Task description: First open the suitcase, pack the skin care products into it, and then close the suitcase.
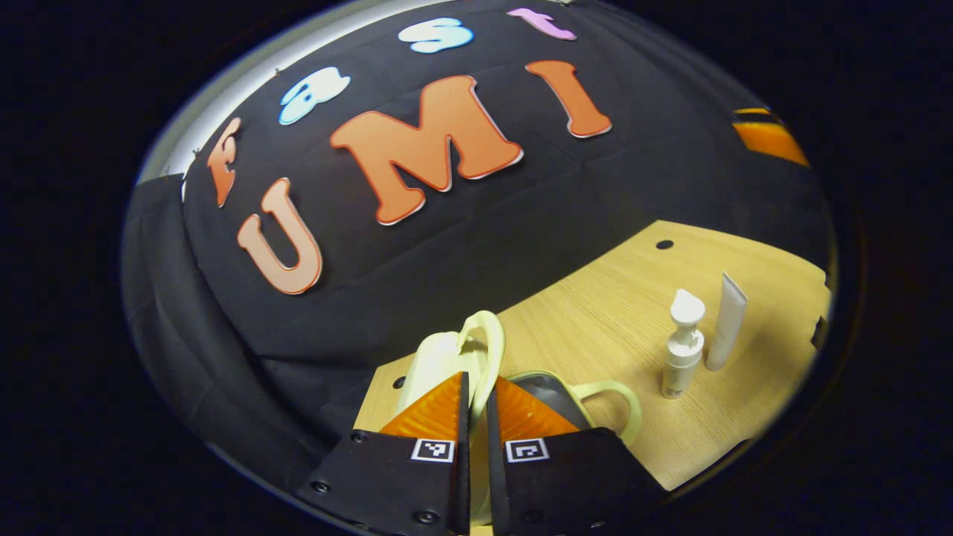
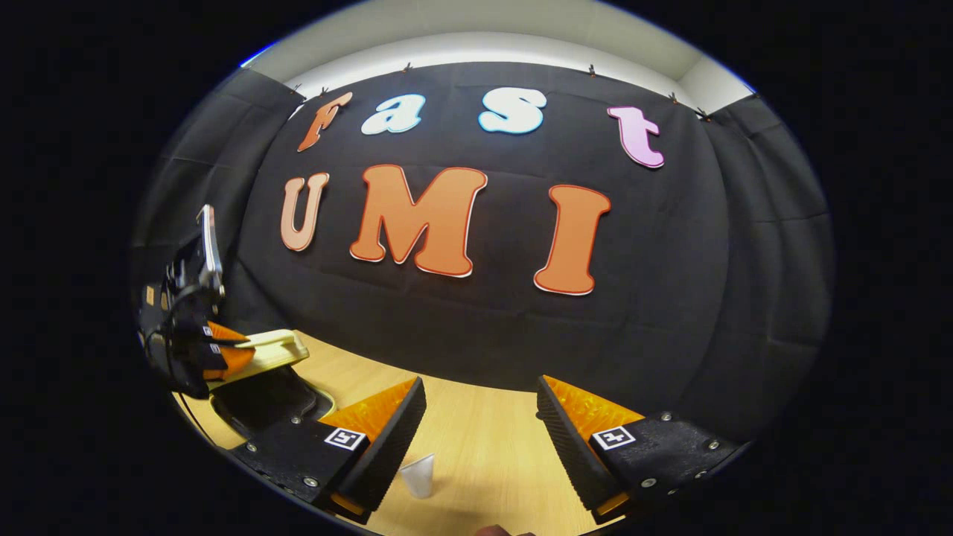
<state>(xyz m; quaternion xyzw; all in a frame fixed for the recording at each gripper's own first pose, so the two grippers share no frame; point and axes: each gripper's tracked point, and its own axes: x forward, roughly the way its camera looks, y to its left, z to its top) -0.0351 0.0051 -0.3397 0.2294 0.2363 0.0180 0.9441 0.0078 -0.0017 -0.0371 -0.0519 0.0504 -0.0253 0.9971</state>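
Your left tongs [image 1: 478,417] pinch lid [image 1: 476,350] edge of suitcase [image 1: 555,394], lid raised. Right tongs [image 2: 480,424] wide, empty; tube [image 2: 418,474] stands just below-left. Right nearer.

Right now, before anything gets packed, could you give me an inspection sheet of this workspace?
Surface: wooden table, with a small round hole near the far edge.
Job's things: pump bottle and tube stand upright side by side; cream suitcase is open, its lid raised.
Clutter: nothing seen.
Grippers: left gripper is shut on the lid; right gripper is open above the table.
Cables: black cables on the left gripper.
Surroundings: black cloth wall.
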